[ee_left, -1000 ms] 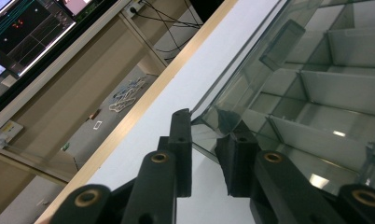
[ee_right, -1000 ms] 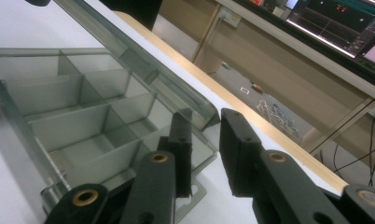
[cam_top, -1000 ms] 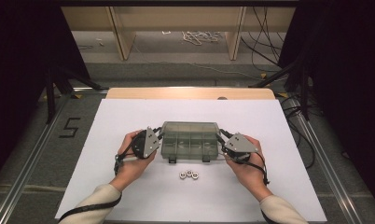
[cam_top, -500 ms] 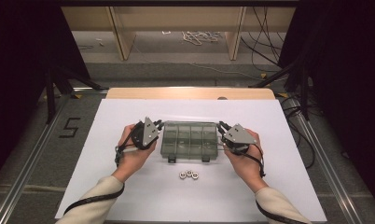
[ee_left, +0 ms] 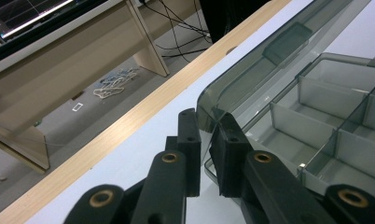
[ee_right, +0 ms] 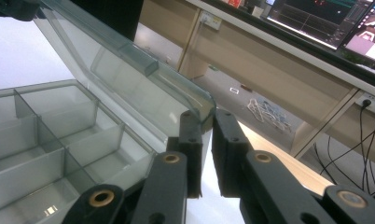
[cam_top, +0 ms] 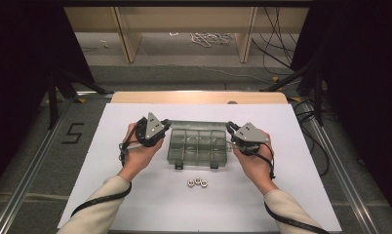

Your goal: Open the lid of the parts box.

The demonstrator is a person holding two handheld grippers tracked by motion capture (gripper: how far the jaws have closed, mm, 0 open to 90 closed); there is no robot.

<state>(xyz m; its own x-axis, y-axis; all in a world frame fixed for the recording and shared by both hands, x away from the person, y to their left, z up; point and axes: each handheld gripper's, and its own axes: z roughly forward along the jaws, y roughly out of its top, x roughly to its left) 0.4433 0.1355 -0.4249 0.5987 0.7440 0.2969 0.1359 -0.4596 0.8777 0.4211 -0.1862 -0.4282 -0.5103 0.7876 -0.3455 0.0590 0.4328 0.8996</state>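
Compartment box (cam_top: 198,146), of clear grey plastic, is seen near the middle of the white table (cam_top: 311,161), its lid (ee_left: 269,60) raised and tilted toward the far edge. The lid's left corner is clamped between the jaws of the left gripper (cam_top: 166,124); its right corner is clamped by the right gripper (cam_top: 229,127). Three metal nuts (cam_top: 197,182) are set in a row just beside the box, toward the near edge.
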